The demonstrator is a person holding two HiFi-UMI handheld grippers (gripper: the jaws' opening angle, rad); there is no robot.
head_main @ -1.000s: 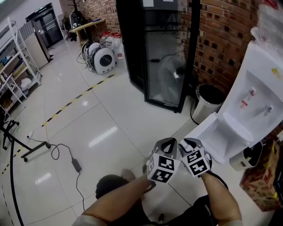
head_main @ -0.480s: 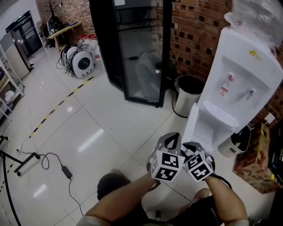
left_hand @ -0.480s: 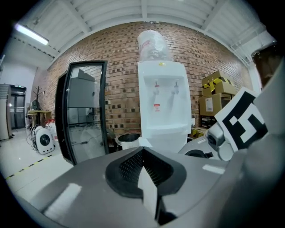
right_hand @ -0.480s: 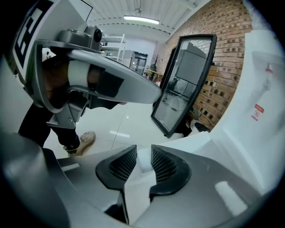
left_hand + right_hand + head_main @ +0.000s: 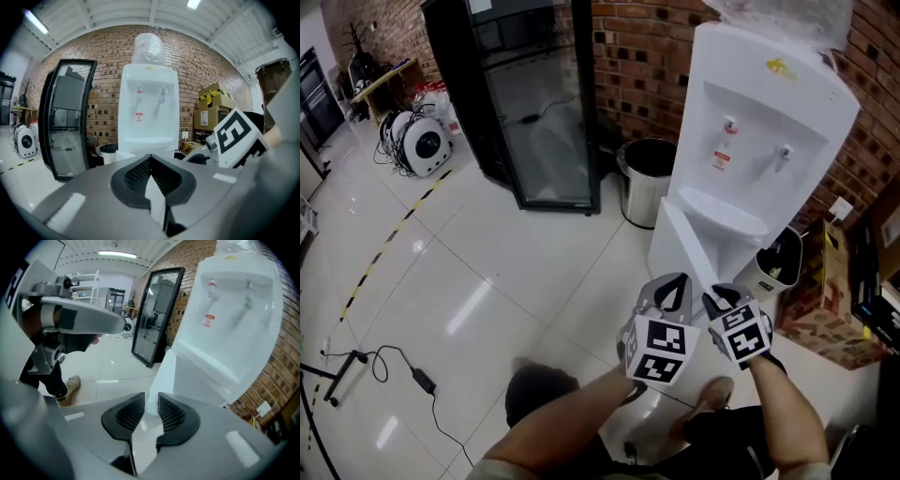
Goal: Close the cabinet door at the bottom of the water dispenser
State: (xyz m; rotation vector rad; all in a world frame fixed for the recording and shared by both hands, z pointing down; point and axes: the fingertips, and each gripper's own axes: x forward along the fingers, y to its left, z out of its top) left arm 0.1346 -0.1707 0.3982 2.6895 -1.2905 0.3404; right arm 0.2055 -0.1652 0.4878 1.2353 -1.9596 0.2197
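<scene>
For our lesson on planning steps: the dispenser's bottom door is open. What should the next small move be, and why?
Probably bring the right gripper forward against the cabinet door, which stands swung out from the water dispenser. The gripper's fingers are closing with nothing between them, short of it.

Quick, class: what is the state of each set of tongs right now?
Left tongs: closed, nothing held.
Right tongs: apart and closing, nothing gripped.
</scene>
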